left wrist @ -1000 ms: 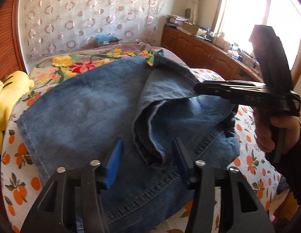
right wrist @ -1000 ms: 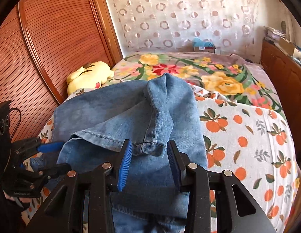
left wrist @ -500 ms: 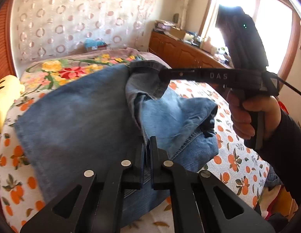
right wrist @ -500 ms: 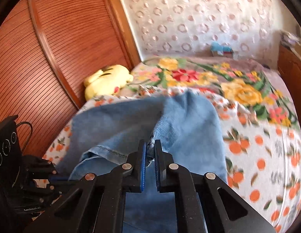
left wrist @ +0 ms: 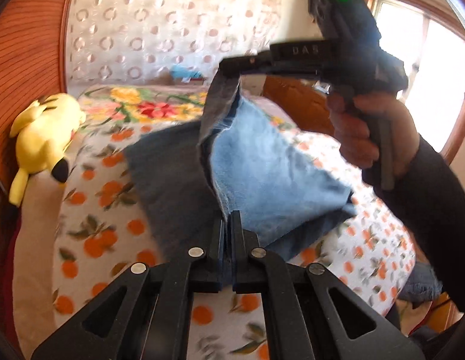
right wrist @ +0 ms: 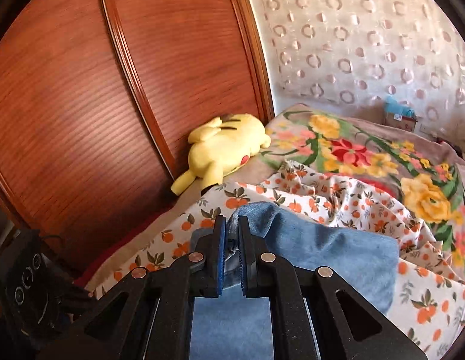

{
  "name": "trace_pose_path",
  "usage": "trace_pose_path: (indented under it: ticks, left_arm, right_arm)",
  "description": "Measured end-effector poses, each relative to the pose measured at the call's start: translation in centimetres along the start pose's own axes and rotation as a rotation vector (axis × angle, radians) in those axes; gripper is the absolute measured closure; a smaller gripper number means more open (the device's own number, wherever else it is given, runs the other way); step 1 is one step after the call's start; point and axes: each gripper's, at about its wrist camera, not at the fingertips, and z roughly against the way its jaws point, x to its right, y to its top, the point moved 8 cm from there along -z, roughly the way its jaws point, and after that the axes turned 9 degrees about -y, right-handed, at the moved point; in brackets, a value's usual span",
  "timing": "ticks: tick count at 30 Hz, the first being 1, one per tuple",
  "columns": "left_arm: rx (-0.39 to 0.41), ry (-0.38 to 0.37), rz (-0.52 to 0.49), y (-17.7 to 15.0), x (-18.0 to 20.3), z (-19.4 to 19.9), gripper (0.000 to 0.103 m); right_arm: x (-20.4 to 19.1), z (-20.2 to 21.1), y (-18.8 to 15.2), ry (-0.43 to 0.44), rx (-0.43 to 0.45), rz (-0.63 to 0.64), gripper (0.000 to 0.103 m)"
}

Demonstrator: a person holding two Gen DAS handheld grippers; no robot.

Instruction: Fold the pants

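Blue denim pants (left wrist: pixel 262 174) hang lifted above the bed, partly folded, with the lower part still on the sheet. My left gripper (left wrist: pixel 227 225) is shut on one edge of the denim near me. My right gripper (left wrist: pixel 232 66) is higher and further away in the left wrist view, shut on the other end of the same edge, so the cloth stretches between the two. In the right wrist view my right gripper (right wrist: pixel 231 228) is shut on a hem of the pants (right wrist: pixel 337 249).
The bed has an orange-print sheet (left wrist: pixel 91 240) and a floral blanket (right wrist: pixel 367 156) at the far end. A yellow plush toy (right wrist: pixel 223 147) lies by the wooden wardrobe (right wrist: pixel 97 90). A wooden cabinet (left wrist: pixel 295 105) and a window (left wrist: pixel 436 90) are to the right.
Both grippers closed on the pants' edge about half a second ago. Since then both have lifted the denim up off the bed, the right one higher.
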Motion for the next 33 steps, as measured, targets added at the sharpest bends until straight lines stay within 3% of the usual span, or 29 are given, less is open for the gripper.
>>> trace_pose_path:
  ticks: [2, 9, 17, 19, 22, 24, 33]
  left_arm:
    - [-0.026, 0.051, -0.003, -1.0, -1.0, -0.6, 0.099]
    - [-0.032, 0.096, 0.028, -1.6, -3.4, -0.4, 0.099]
    - [-0.005, 0.13, 0.006, 1.3, -4.3, -0.7, 0.093]
    - [-0.006, 0.123, -0.006, 2.1, -4.0, -1.2, 0.089]
    - [0.0, 0.107, -0.024, 2.8, -3.5, -1.9, 0.075]
    - [-0.001, 0.102, -0.024, 3.1, -3.3, -2.6, 0.056]
    - [-0.029, 0.141, -0.04, 5.3, -4.1, -5.5, 0.054]
  right_arm:
    - [-0.1, -0.8, -0.1, 0.008, -0.022, -0.012, 0.089]
    - [1.1, 0.6, -1.1, -0.054, -0.005, 0.02, 0.08]
    - [4.4, 5.1, -8.5, -0.195, -0.058, 0.044, 0.075]
    - [4.7, 5.3, -10.4, -0.225, -0.096, 0.049, 0.075]
    - [5.0, 5.8, -12.8, -0.244, -0.129, 0.026, 0.075]
    - [5.0, 6.0, -13.8, -0.267, -0.137, 0.026, 0.075]
    - [4.8, 6.2, -16.9, -0.294, -0.177, 0.026, 0.075]
